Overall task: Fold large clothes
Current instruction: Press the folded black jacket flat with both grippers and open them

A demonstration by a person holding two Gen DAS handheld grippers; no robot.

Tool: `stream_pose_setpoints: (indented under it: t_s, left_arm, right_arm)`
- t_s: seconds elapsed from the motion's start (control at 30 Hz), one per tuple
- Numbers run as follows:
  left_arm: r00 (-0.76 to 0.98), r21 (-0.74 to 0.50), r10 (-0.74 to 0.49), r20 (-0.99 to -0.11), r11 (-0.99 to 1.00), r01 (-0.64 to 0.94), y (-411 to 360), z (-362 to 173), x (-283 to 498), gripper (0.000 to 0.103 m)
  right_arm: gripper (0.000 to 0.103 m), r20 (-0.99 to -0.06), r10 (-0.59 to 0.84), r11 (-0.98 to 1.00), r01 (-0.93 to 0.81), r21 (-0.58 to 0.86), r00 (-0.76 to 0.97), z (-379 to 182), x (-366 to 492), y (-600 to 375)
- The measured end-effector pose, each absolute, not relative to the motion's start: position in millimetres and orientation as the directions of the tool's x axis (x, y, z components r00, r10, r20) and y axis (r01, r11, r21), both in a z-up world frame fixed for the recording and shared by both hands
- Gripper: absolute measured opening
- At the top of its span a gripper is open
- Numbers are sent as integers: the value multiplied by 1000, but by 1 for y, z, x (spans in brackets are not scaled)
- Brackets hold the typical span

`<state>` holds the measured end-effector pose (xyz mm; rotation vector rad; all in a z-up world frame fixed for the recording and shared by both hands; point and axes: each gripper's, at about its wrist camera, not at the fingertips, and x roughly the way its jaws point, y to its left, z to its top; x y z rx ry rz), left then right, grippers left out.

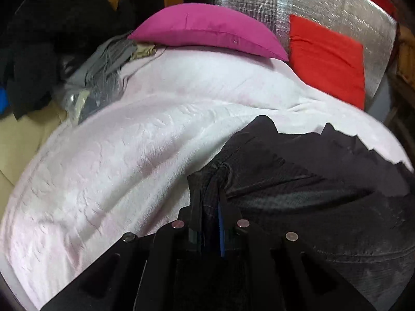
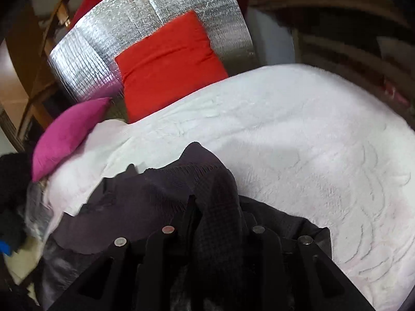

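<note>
Dark garment [image 1: 324,181]: large, knit-textured, lying crumpled on the near part of the bed, spread between both claws. Far edge jagged and uneven against the white blanket [image 1: 129,155]. Not yet flat; no clean fold visible.

Left claw [image 1: 210,189]: narrow, a bunched ridge of the dark fabric pinched between the fingers. Looks like a grip on the left edge of the garment, pointing down toward the bed.

Right claw [image 2: 218,207]: somewhat wider, a thick roll of the same cloth draped through the gap and over the fingers. Pads hidden under fabric; seems a hold, though a loose one by the look of it.

Judgement on the step in hand: laying or carrying an edge of the garment down onto the blanket. To do well: keep both grips level with each other so the carried edge lands straight, pull gently apart to take out slack before setting down, release only once cloth rests on the bed. Risk: thick bunch in the right claw slipping or dragging the layer beneath, leaving the fold skewed.

Further out: magenta cushion [image 1: 207,31] and red cushion [image 1: 326,59] at the head of the bed, well apart from the garment, against a silver foil-like panel [image 1: 259,0]. Heap of grey and black clothing [image 1: 98,64] at the left side of the bed.
</note>
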<state>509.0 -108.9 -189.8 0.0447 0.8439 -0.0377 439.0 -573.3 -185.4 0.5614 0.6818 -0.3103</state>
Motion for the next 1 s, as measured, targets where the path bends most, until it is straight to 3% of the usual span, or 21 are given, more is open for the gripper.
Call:
stream_pose_setpoints:
  t_s: [0.03, 0.07, 0.1, 0.23, 0.27, 0.4, 0.47, 0.77, 1.0]
  left_arm:
    - [664, 56, 9, -747, 997, 50, -111, -191, 509, 17]
    - [660, 75, 25, -751, 996, 48, -112, -192, 509, 20]
    - [653, 78, 25, -757, 996, 52, -111, -192, 509, 21]
    - [636, 84, 63, -769, 996, 2, -102, -189, 510, 58]
    - [635, 72, 59, -770, 997, -6, -99, -188, 509, 62]
    - [640, 5, 18, -768, 1000, -23, -91, -177, 500, 63]
    - [663, -10, 3, -749, 1000, -16, -92, -168, 491, 69]
    - [781, -9, -47, -623, 999, 53, -92, -134, 428, 79]
    - [802, 13, -69, -593, 995, 95, -84, -141, 383, 81]
  right_arm:
    - [49, -674, -78, 802, 448, 396, 735, -187, 438, -575]
    - [74, -686, -66, 787, 460, 410, 724, -189, 437, -578]
    - [80, -692, -57, 765, 476, 433, 720, -190, 434, -582]
    - [81, -672, -3, 698, 482, 529, 741, -190, 415, -597]
    - [81, -667, -3, 693, 483, 536, 745, -189, 413, -596]
    - [81, -643, -2, 651, 489, 581, 766, -178, 385, -600]
    - [81, -626, 12, 632, 480, 609, 779, -172, 371, -602]
    - [81, -562, 45, 641, 408, 651, 826, -148, 300, -568]
    - [81, -524, 80, 678, 339, 652, 848, -145, 259, -527]
